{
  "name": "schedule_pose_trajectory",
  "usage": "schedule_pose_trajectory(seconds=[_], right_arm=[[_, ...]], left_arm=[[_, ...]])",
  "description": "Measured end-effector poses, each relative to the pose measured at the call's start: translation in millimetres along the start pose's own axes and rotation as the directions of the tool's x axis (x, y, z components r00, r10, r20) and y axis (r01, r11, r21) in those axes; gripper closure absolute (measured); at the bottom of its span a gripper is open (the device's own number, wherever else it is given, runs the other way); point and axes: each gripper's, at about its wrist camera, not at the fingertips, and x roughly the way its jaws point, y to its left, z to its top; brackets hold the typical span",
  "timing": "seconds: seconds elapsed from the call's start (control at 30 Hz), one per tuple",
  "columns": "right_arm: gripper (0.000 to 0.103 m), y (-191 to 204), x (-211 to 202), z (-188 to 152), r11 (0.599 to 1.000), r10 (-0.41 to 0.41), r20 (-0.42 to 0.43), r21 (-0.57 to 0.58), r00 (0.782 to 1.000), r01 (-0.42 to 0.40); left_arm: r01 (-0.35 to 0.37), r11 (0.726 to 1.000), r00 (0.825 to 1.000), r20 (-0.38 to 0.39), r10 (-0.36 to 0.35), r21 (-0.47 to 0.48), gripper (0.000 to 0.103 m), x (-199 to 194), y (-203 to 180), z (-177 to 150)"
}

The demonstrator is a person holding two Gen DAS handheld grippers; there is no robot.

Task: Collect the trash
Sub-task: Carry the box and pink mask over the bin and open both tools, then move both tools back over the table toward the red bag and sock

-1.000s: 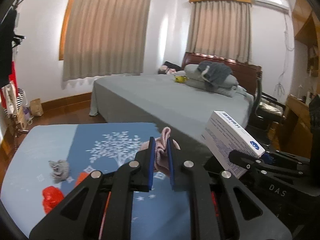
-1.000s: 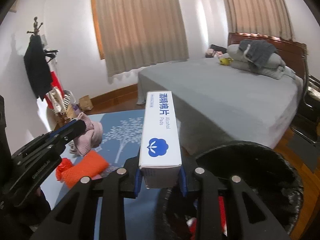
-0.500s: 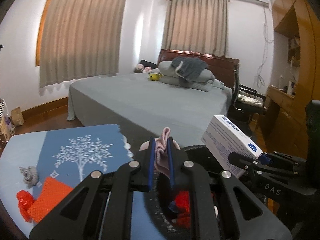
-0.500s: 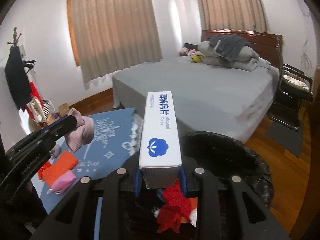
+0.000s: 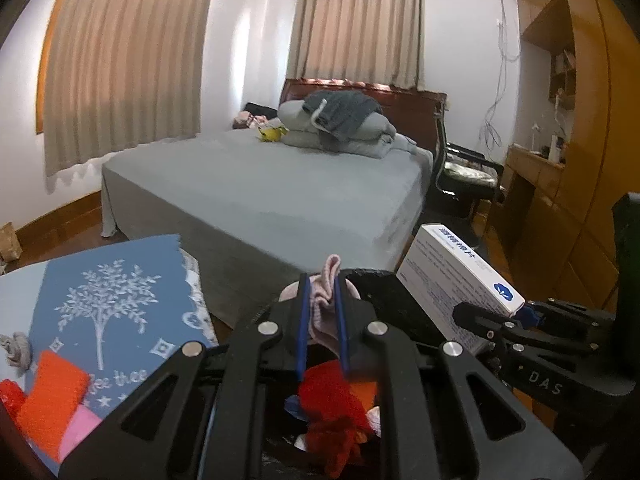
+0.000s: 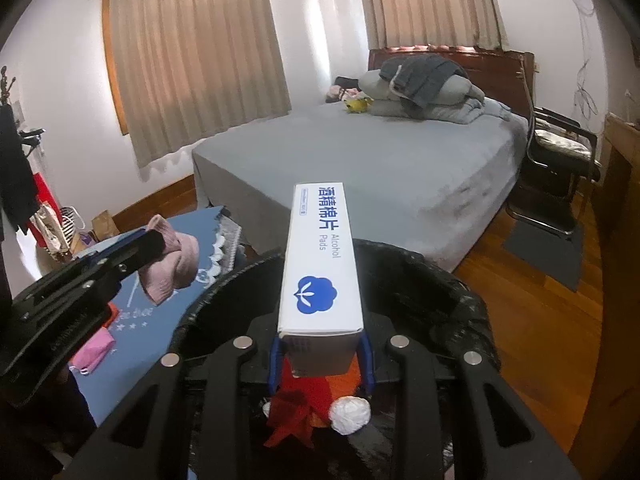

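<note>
My left gripper (image 5: 323,320) is shut on a pink cloth wad (image 5: 326,300), which shows from the side as the pink cloth wad (image 6: 172,258) in the right wrist view. My right gripper (image 6: 322,364) is shut on a white alcohol pads box (image 6: 322,256); that box (image 5: 456,276) also shows at the right of the left wrist view. Both hang over a black-lined trash bin (image 6: 452,292) that holds red scraps (image 6: 296,412) and a white crumpled ball (image 6: 350,414). On the blue mat (image 5: 108,292) lie an orange piece (image 5: 50,404), a pink piece (image 5: 84,428) and a grey wad (image 5: 16,354).
A grey bed (image 5: 280,188) fills the room beyond the bin, with folded bedding (image 5: 340,128) at its head. A black chair (image 6: 560,160) and wooden cabinets (image 5: 560,200) stand to the right. Wooden floor with a dark mat (image 6: 548,252) lies right of the bin.
Both grippers have swung right from over the blue mat to over the black bin, still holding the pink wad and the box. The bin's red scraps have come into view beneath them.
</note>
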Motion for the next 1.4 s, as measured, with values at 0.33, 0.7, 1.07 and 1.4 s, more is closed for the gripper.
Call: schedule_pose_trajectory(seconds=[0.33,0.7,1.07,1.4], right_arm=[[0.072,-24.8,5.0,-11.1,0.999,-0.03,-0.032,0.032,0.999,0.031],[0.043,-33.6,6.4,-12.4,0.997,-0.052,-0.022,0.06,0.998,0.053],[0.006,-14.7,0.8,-4.9,0.997,-0.065,0.028,0.044,0.997,0.064],[0.006,28.3,11.1,1.7,1.0,-0.004,0.034,-0.008,0.999,0.004]], left_arm=[[0.043,0.999,0.997,-0.062,-0.042,0.004,0.087,25.8,-12.2,-6.9],[-0.026,0.999,0.999,-0.048,0.025,-0.027,0.041,18.6,4.8,-4.6],[-0.154,0.985,0.988,-0.013,0.153,-0.073,0.015,-13.2,51.6,-2.0],[-0.298,0.948,0.954,0.001,0.3,-0.115,0.014,-55.1,111.2,-9.2]])
